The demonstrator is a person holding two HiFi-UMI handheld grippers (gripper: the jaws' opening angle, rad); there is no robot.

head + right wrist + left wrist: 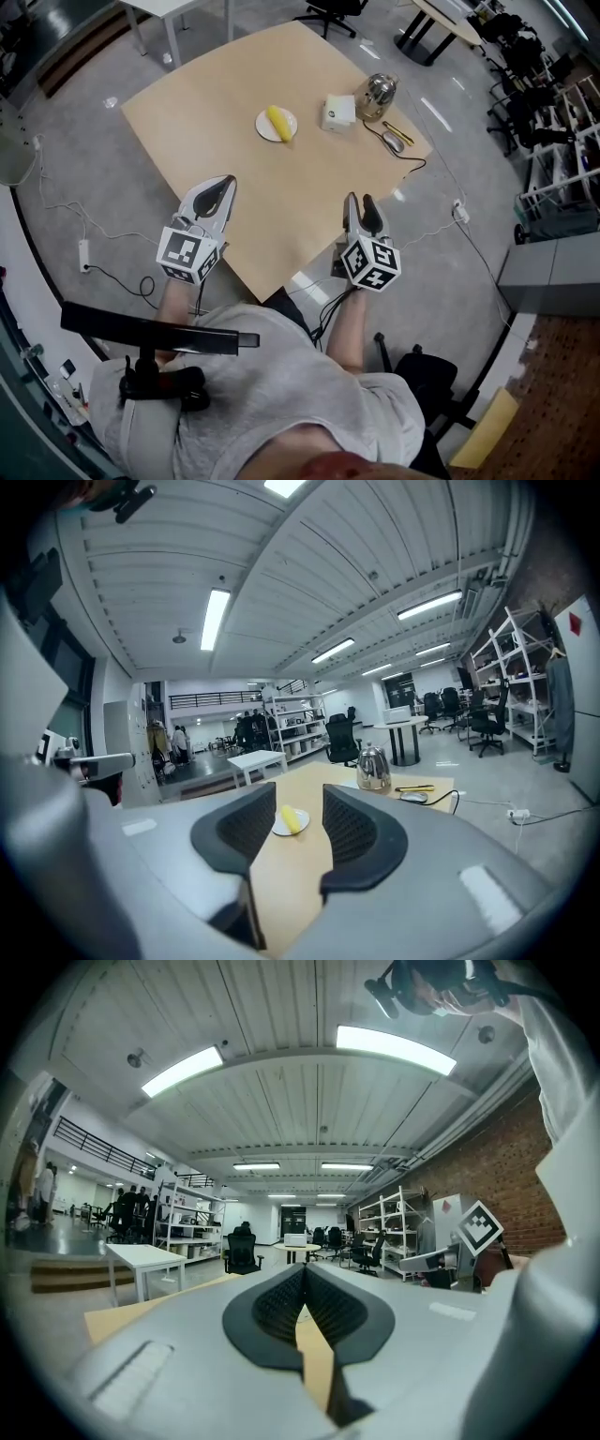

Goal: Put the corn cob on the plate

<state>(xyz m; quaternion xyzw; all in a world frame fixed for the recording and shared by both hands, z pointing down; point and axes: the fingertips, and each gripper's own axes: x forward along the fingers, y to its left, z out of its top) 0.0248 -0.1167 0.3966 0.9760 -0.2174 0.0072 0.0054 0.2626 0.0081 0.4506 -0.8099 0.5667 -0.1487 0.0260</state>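
Corn sits on plate. Left tongs pressed together, right tongs spread and empty. Risk: bumping worktop rolls it off.

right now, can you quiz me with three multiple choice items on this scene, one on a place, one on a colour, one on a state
1. Where is the corn cob?
A. on the plate
B. on the bare tabletop
C. on a chair

2. What colour is the box next to the kettle?
A. red
B. white
C. black

3. How does the right claw stand?
A. shut on the corn cob
B. shut on nothing
C. open and empty

Answers:
1. A, the yellow cob lies across the round white plate.
2. B, the head view shows the box as white.
3. C, in the right gripper view its jaws stand apart with nothing between them.
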